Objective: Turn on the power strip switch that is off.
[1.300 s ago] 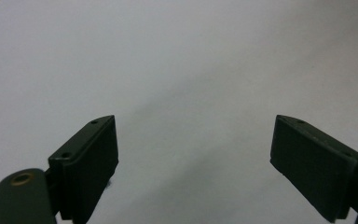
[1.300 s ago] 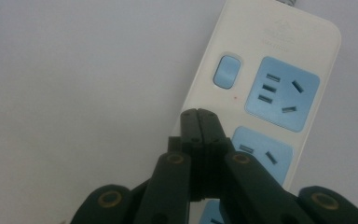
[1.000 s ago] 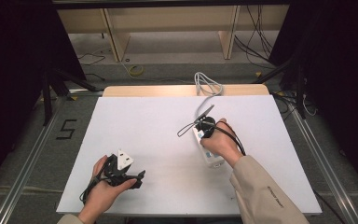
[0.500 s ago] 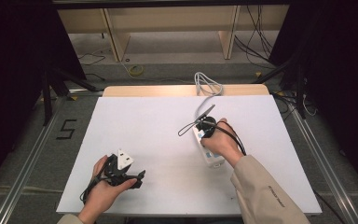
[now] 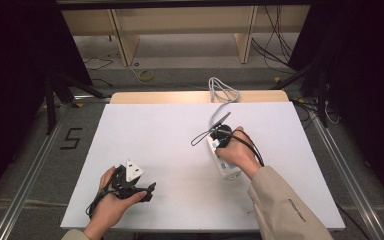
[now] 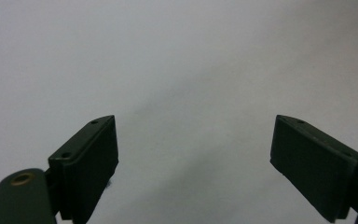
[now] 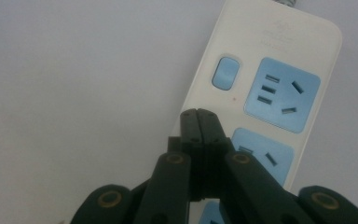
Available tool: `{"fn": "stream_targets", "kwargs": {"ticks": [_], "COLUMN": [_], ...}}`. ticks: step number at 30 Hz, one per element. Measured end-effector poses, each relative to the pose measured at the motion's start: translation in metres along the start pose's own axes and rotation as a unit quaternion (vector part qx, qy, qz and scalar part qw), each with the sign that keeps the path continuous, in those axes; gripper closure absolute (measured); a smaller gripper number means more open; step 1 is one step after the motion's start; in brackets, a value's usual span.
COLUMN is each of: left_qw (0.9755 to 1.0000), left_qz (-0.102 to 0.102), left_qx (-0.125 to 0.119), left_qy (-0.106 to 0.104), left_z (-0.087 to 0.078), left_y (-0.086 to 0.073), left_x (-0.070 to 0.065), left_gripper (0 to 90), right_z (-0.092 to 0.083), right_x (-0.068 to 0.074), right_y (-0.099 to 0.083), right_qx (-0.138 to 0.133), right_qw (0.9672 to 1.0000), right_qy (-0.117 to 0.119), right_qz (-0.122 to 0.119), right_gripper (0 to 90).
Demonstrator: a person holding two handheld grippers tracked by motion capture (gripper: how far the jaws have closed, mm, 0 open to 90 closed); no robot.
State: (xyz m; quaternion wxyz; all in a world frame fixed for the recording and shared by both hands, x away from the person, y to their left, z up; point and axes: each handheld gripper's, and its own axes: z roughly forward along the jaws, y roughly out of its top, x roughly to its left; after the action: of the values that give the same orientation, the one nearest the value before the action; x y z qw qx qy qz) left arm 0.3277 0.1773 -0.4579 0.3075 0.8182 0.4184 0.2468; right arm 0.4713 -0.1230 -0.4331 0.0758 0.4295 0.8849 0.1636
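The right gripper (image 7: pixel 198 116) is hovering just over the white power strip (image 7: pixel 279 84), its 2 fingers (image 7: pixel 189 128) pressed flat together with nothing between them. Their tips are pointing at the strip's near edge, just below the blue rocker switch (image 7: pixel 226 73). In the high view the strip (image 5: pixel 228 170) is lying on the right half of the white surface (image 5: pixel 170 135), partly under the right hand (image 5: pixel 236 150), and its grey cable (image 5: pixel 223 92) is coiling off the far edge.

The left gripper (image 6: pixel 196 154) is waiting near the front left of the surface, its fingers (image 6: pixel 91 163) spread wide over bare white board and holding nothing.

Judging from this, the job looks barely begun: the closed tips seem lined up to press the switch, but whether they are touching anything cannot be told. No plug is sitting in the 2 blue sockets (image 7: pixel 282 95) in view.

Faint embossed lettering sits at the strip's far end, too blurred to read. On the floor left of the surface, a "5" (image 5: pixel 71 138) is marked.
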Motion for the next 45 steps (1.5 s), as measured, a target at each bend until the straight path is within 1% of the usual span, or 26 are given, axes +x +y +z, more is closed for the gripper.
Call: {"fn": "stream_targets", "kwargs": {"ticks": [12,14,22,25,27,35,38,45], "left_qw": [1.0000,1.0000,1.0000,1.0000,1.0000,1.0000,1.0000,1.0000], "left_qz": [0.001,0.001,0.000,0.000,0.001,-0.001,-0.001,-0.001], "left_qx": [0.002,0.002,0.001,0.001,0.002,0.001,0.001,0.001], "left_qy": [-0.001,0.000,0.000,0.000,0.000,0.000,0.000,0.001], "left_z": [0.000,0.000,0.000,0.001,0.000,0.001,0.001,0.001], "left_y": [0.000,0.000,0.000,0.000,0.000,0.000,0.000,0.000], "left_x": [0.000,0.000,0.000,0.000,0.000,0.000,0.000,0.000], "left_gripper": [14.6,14.6,14.6,14.6,14.6,14.6,14.6,14.7], "right_z": [-0.001,-0.002,-0.001,-0.002,-0.003,-0.010,-0.012,-0.017], "right_x": [-0.001,-0.001,-0.003,-0.005,-0.006,-0.007,-0.006,-0.009], "right_y": [-0.001,-0.002,-0.003,-0.005,-0.006,-0.008,-0.010,-0.016], "right_qx": [-0.006,-0.005,-0.016,-0.023,-0.025,-0.044,-0.052,-0.068], "right_qw": [1.0000,1.0000,0.9999,0.9997,0.9997,0.9990,0.9986,0.9976], "right_qy": [0.000,0.003,-0.002,0.001,0.002,0.000,0.003,0.004], "right_qz": [-0.001,0.003,-0.001,-0.003,-0.001,-0.008,-0.006,-0.013], "right_gripper": [90.0,90.0,90.0,89.9,87.2,82.7,80.5,74.9]}}
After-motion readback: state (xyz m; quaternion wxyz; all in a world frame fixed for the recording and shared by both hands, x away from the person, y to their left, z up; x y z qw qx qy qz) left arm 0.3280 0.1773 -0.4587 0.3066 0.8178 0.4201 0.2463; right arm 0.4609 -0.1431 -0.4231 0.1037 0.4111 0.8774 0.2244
